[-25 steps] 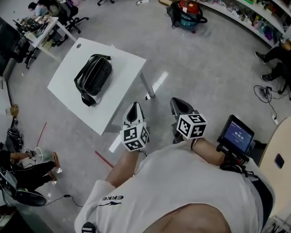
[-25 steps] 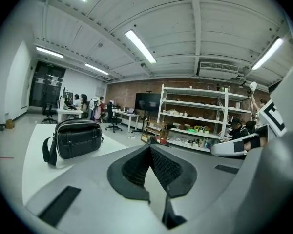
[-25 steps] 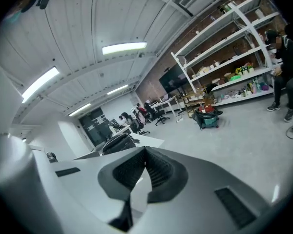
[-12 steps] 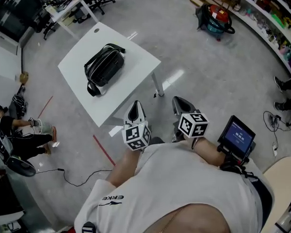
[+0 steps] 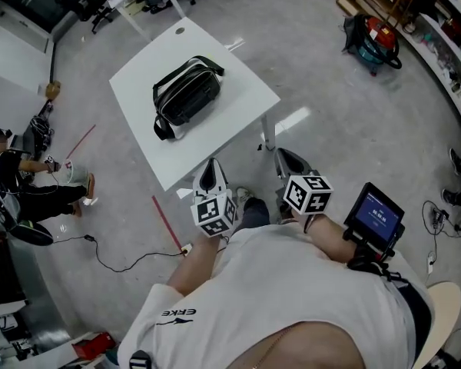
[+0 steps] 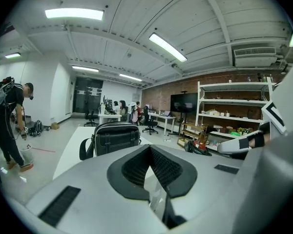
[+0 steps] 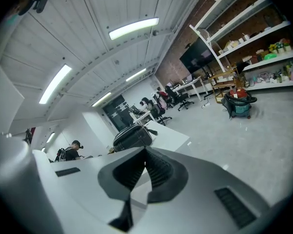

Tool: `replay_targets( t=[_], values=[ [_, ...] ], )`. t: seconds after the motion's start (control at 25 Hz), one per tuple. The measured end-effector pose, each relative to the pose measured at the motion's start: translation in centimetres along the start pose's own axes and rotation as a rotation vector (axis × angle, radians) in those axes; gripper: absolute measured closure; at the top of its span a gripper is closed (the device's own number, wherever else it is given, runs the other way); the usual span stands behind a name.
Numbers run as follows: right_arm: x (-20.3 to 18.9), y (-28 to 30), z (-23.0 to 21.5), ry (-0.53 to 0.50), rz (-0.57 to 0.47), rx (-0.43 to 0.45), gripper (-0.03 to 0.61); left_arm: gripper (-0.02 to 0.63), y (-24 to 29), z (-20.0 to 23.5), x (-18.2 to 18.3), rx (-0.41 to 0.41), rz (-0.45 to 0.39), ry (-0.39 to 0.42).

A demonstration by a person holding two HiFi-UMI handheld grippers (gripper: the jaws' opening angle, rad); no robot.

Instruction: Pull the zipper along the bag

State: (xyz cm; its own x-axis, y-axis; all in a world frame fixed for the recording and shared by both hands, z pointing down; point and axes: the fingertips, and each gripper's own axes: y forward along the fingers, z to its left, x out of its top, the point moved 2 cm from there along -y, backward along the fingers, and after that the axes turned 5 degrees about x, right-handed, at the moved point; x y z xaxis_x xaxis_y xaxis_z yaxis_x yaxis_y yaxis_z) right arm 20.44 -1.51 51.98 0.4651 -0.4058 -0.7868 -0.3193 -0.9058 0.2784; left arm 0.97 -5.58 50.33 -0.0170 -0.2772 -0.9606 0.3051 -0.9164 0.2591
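1. Holding both tools near the body: the left tool (image 5: 208, 180) and the right tool (image 5: 286, 164) are hovering over the floor, short of the near corner of the tabletop (image 5: 242, 91). Each tool is showing its jaws pressed together, with nothing gripped between them.
2. Closing the gap is judged to be the step in hand. The bag (image 5: 186, 92) is lying well apart from both tools, and neither is touching it.
3. Doing this step well is calling for the following:
   - keeping both tools aimed at the bag, which is sitting just above each pair of jaws in the left gripper view (image 6: 116, 136) and the right gripper view (image 7: 133, 136);
   - parting the jaws before arrival, not at the bag;
   - assigning one tool to steady the bag body and the other to take the zipper pull, since a soft bag is likely to slide or buckle under a one-sided pull.
4. Locating the bag: it is resting on its side near the middle of the white tabletop, its long axis running diagonally, clear of every edge.
5. Describing the bag: it is appearing black, glossy and softly boxy, with pale trim lines along its upper face. A strap (image 5: 163, 129) is looping out at the nearer end. The zipper pull is too small to make out.
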Motion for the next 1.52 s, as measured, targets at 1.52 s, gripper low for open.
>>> replay_targets(
  t=[1.52],
  values=[
    [8.9, 29.1, -0.3, 0.152, 0.028, 0.017, 0.575, 0.609, 19.5, 20.5, 3.0, 0.205, 0.052, -0.091]
  ],
)
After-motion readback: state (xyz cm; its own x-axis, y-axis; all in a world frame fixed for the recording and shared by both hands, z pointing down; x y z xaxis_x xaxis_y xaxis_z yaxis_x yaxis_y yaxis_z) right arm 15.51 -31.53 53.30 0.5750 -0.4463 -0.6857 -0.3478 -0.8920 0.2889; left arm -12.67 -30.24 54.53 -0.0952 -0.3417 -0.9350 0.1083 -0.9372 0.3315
